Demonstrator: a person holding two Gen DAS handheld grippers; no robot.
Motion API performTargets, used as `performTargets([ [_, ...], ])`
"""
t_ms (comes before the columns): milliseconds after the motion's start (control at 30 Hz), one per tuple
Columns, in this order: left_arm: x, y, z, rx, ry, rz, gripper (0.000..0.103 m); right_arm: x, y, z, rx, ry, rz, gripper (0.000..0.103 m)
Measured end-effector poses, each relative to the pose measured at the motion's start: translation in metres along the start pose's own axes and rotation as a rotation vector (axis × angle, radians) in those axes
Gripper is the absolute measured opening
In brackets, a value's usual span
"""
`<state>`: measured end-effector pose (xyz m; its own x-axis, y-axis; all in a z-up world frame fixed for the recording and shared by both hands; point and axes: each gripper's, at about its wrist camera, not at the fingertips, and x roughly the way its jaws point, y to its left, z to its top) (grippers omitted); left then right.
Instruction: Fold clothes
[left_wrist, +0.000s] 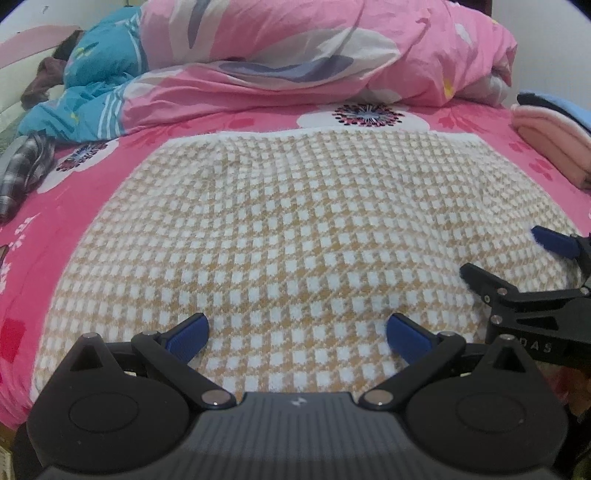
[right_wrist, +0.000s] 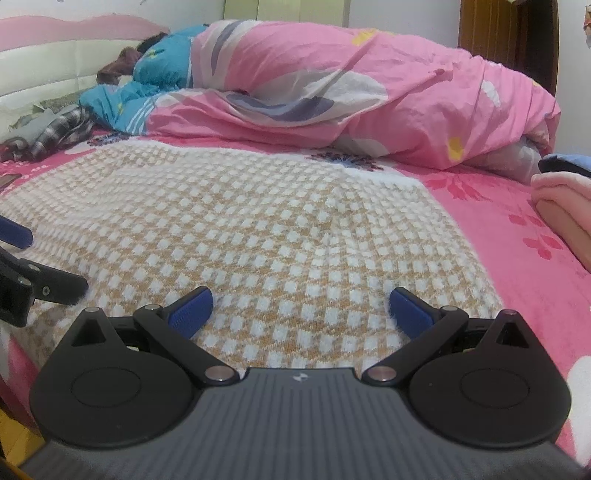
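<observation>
Both tongs gape over the near edge of a checked knit garment spread on the bed.

Left wrist view: left tongs (left_wrist: 297, 332) wide apart, empty, checked knit garment (left_wrist: 295, 229) flat just ahead; right tongs (left_wrist: 517, 254) equally spread alongside. Right wrist view: right tongs (right_wrist: 301, 308) grip nothing; pinching only the top layer could skew the fold, I judge.
</observation>
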<state>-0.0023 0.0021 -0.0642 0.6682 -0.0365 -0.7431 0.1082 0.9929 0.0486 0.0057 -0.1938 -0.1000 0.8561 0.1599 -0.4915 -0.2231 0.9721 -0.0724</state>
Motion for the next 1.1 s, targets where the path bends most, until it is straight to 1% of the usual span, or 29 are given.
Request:
performTargets([
  [100, -0.001, 0.000, -0.003, -0.006, -0.017, 0.003, 0.103, -0.003, 0.000, -0.007, -0.002, -0.042, 0.000, 0.102],
  [233, -0.002, -0.001, -0.004, -0.022, -0.019, 0.016, 0.103, -0.005, 0.001, -0.014, -0.005, -0.084, -0.003, 0.102],
  [500, -0.005, -0.003, -0.011, -0.068, -0.044, 0.039, 0.103, -0.007, -0.001, -0.017, -0.016, -0.106, 0.012, 0.102],
  [633, -0.006, -0.004, -0.012, -0.071, -0.055, 0.048, 0.103, -0.008, -0.001, -0.018, -0.020, -0.113, 0.013, 0.102],
  [967, -0.006, 0.001, -0.017, -0.068, -0.080, 0.019, 0.103, -0.009, 0.001, -0.020, -0.019, -0.118, 0.007, 0.102],
  [1100, -0.012, 0.006, -0.024, -0.038, -0.125, -0.013, 0.103, -0.009, 0.001, -0.020, -0.019, -0.117, 0.005, 0.102],
])
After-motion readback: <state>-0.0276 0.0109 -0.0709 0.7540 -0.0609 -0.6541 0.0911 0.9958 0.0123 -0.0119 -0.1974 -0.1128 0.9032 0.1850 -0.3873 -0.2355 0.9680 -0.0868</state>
